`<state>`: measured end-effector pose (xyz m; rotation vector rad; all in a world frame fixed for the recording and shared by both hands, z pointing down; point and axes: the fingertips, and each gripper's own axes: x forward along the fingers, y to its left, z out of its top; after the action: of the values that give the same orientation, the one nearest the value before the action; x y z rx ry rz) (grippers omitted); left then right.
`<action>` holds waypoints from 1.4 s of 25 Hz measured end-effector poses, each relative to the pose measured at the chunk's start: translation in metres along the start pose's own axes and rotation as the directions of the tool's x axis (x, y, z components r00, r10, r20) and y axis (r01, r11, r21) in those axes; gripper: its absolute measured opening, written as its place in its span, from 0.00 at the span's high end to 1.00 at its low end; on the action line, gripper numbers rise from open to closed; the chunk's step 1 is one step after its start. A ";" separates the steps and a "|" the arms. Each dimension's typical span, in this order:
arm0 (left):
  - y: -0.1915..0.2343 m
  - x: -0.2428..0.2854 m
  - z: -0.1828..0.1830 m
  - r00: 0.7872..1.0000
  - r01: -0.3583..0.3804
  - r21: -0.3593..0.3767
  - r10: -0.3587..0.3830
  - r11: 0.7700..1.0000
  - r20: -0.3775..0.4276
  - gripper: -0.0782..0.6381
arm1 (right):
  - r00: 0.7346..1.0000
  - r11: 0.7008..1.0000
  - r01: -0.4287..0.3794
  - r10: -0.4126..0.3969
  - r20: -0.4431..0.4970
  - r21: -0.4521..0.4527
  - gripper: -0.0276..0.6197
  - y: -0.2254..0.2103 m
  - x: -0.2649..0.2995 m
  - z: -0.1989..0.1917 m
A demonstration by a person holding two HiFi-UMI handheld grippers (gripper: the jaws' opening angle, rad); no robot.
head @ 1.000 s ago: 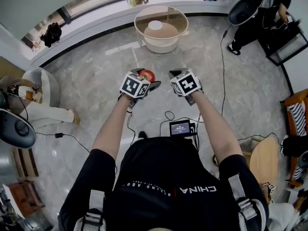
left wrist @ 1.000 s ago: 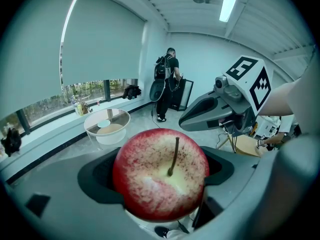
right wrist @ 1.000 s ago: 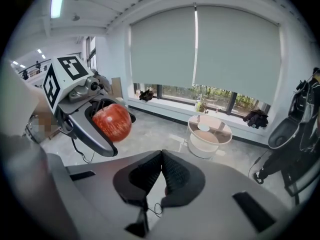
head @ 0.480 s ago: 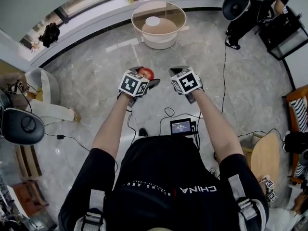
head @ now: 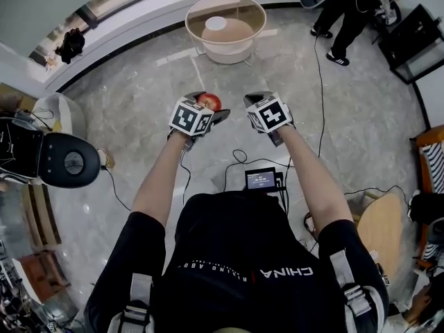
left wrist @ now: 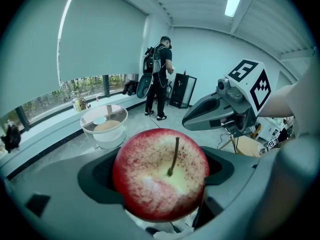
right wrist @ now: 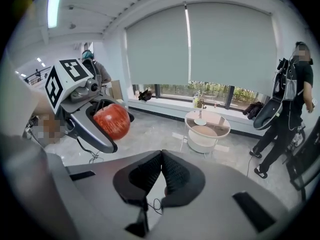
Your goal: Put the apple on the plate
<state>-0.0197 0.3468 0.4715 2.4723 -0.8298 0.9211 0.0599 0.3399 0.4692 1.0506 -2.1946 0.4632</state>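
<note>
A red apple [left wrist: 161, 173] with a brown stem fills the left gripper view, and my left gripper [head: 206, 107] is shut on it, held in the air over the floor. From the head view the apple [head: 210, 101] shows just beyond the marker cube. The right gripper view catches the apple [right wrist: 112, 121] at its left. My right gripper [head: 254, 103] hangs beside the left one, shut with nothing between its ribbed pads [right wrist: 170, 172]. A small white plate [head: 216, 23] lies on a round glass-topped table [head: 258, 9] some way ahead.
A person [head: 352, 5] with a backpack stands at the far right by a black cabinet [head: 409, 33]. A cable [head: 320, 75] runs across the marble floor. A long windowsill [head: 139, 16] curves behind the table. A round wooden stool [head: 378, 231] stands at my right.
The table has drifted slightly left and up in the head view, and the person at the far right has shifted. Both grippers keep their pose, with the apple still held.
</note>
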 end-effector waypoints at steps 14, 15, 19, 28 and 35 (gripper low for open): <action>0.142 0.048 0.028 0.999 0.039 -0.023 -0.040 0.999 -0.015 0.28 | 0.998 0.999 0.008 -0.006 -0.058 0.031 0.91 -0.048 0.115 0.074; 0.162 0.051 0.034 0.999 0.048 -0.023 -0.048 0.999 -0.017 0.28 | 0.998 0.999 0.009 -0.007 -0.063 0.034 0.91 -0.052 0.128 0.087; 0.226 0.062 0.058 0.995 0.095 0.000 -0.095 0.996 -0.024 0.28 | 0.995 0.998 0.043 -0.039 -0.089 0.054 0.91 -0.078 0.173 0.136; 0.329 0.080 0.094 0.988 0.153 0.021 -0.152 0.988 -0.041 0.28 | 0.988 0.986 0.106 -0.090 -0.129 0.129 0.91 -0.114 0.240 0.204; 0.378 0.111 0.117 0.989 0.142 -0.012 -0.142 0.990 -0.037 0.28 | 0.987 0.985 0.098 -0.078 -0.139 0.144 0.91 -0.158 0.279 0.229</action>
<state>-0.1393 -0.0441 0.5143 2.4614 -0.6349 0.9087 -0.0383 -0.0402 0.5003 1.1577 -2.0119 0.6481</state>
